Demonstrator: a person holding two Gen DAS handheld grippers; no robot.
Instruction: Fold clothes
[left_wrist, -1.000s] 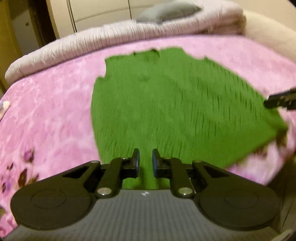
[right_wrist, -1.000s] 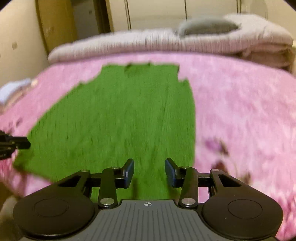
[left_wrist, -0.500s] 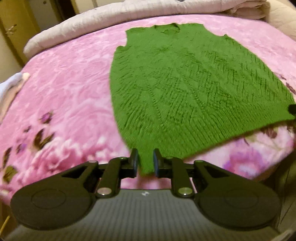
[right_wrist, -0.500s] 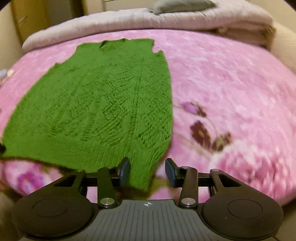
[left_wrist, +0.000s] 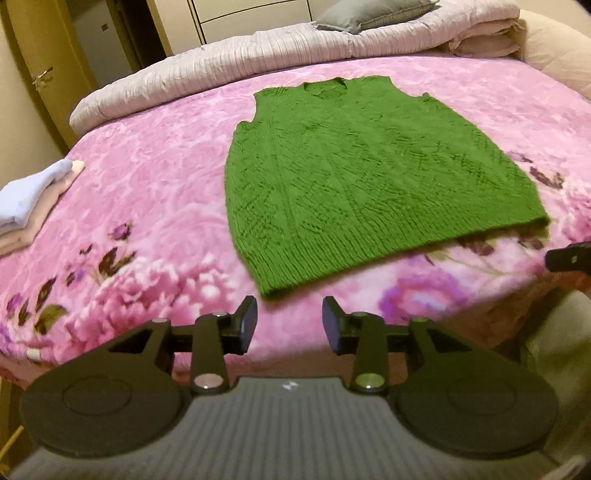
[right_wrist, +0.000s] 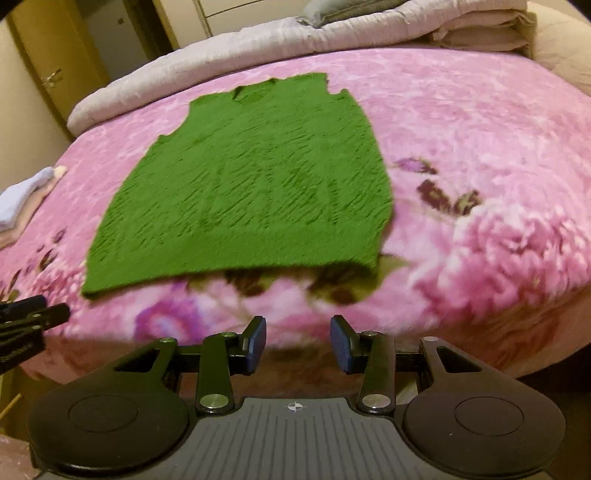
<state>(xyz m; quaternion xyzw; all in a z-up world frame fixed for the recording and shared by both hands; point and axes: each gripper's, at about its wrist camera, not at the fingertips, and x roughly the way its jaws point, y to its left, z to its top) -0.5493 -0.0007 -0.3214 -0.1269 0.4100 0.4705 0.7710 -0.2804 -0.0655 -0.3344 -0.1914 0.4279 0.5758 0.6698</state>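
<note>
A green knitted sleeveless vest (left_wrist: 362, 177) lies spread flat on the pink floral blanket (left_wrist: 147, 184), neck away from me and hem towards me; it also shows in the right wrist view (right_wrist: 251, 188). My left gripper (left_wrist: 289, 325) is open and empty, just short of the hem's near left corner. My right gripper (right_wrist: 298, 345) is open and empty, over the bed's front edge, short of the hem's right corner. Each gripper's tip shows at the edge of the other's view.
A rolled pale quilt (left_wrist: 258, 59) with a grey pillow (left_wrist: 373, 14) lies along the far side of the bed. Folded pale clothes (left_wrist: 29, 199) are stacked at the left edge. A wooden door (left_wrist: 40, 74) stands at the far left.
Both grippers held the vest's hem corners, then let go, opened and drew back towards the bed's front edge. The vest now lies flat.
</note>
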